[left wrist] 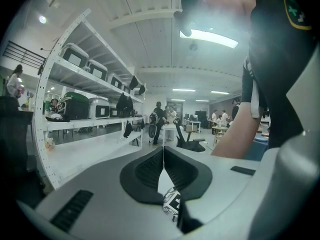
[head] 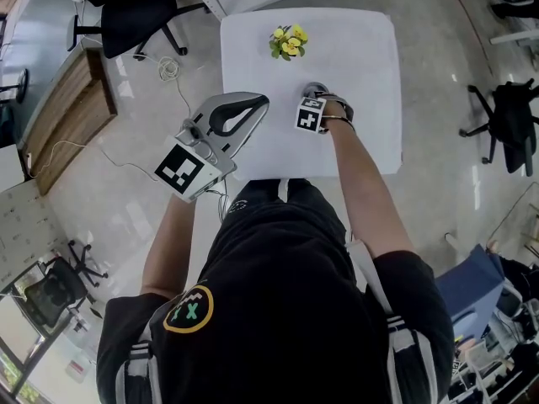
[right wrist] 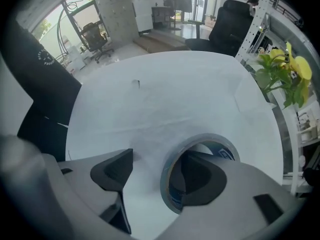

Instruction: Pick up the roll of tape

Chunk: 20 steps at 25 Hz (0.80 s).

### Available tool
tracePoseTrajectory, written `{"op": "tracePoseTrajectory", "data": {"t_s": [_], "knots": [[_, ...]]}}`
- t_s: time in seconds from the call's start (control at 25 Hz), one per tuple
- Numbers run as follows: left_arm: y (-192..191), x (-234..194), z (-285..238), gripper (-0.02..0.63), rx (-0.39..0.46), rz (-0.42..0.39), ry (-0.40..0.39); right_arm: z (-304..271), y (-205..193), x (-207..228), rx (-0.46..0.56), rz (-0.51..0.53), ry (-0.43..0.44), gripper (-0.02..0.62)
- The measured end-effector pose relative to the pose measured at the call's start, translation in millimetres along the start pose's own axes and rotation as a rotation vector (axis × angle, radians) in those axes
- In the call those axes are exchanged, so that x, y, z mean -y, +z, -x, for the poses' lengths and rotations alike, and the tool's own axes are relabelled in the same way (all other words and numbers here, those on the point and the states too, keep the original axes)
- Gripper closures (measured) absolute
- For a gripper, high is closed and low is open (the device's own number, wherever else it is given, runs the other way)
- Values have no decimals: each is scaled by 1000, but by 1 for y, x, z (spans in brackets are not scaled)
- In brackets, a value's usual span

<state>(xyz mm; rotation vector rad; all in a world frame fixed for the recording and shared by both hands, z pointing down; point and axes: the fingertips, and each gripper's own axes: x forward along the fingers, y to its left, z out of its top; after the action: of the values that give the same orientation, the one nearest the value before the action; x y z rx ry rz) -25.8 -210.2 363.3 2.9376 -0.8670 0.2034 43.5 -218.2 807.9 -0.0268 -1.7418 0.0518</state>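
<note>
The roll of tape (right wrist: pixel 171 176) lies flat on the white table (right wrist: pixel 165 94), a grey ring with a dark core. My right gripper (right wrist: pixel 157 159) points straight down over it. One finger (right wrist: pixel 200 176) sits inside the core, and the other finger (right wrist: pixel 112 169) stands outside the ring with a strip of table showing between it and the wall. The jaws straddle the roll's wall without pressing on it. In the head view the right gripper (head: pixel 316 98) covers most of the roll (head: pixel 315 86). My left gripper (head: pixel 251 106) hovers at the table's left edge, shut and empty, its pads (left wrist: pixel 150 166) touching.
A small pot of yellow flowers (head: pixel 288 42) stands at the table's far side, seen at the right in the right gripper view as flowers (right wrist: pixel 285 71). Office chairs (head: pixel 126 15), a wooden bench (head: pixel 72 116) and floor cables (head: pixel 168 70) surround the table (head: pixel 362 49).
</note>
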Motion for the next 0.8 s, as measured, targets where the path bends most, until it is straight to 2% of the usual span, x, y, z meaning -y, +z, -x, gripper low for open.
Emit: {"op": "tracePoseTrajectory", "data": {"t_s": [0.16, 0.2, 0.24, 0.28, 0.52, 0.6, 0.72, 0.8], "knots": [[0, -3, -3, 584, 0, 17, 4, -1, 1, 3, 1, 27, -1, 341], [0, -4, -3, 584, -1, 13, 3, 0, 1, 5, 3, 33, -14, 375], [-1, -4, -3, 584, -1, 10, 3, 1, 1, 6, 4, 39, -29, 465], [1, -3, -3, 584, 0, 15, 4, 1, 1, 7, 3, 42, -39, 483], [1, -1, -4, 584, -1, 15, 6, 4, 1, 7, 30, 11, -47, 492], [2, 0, -5, 584, 2, 18, 4, 8, 1, 10, 62, -31, -58, 497], [-4, 1, -4, 584, 7, -29, -12, 19, 4, 13, 125, -103, -79, 511], [0, 4, -7, 584, 16, -20, -19, 29, 9, 15, 183, -151, -98, 522]]}}
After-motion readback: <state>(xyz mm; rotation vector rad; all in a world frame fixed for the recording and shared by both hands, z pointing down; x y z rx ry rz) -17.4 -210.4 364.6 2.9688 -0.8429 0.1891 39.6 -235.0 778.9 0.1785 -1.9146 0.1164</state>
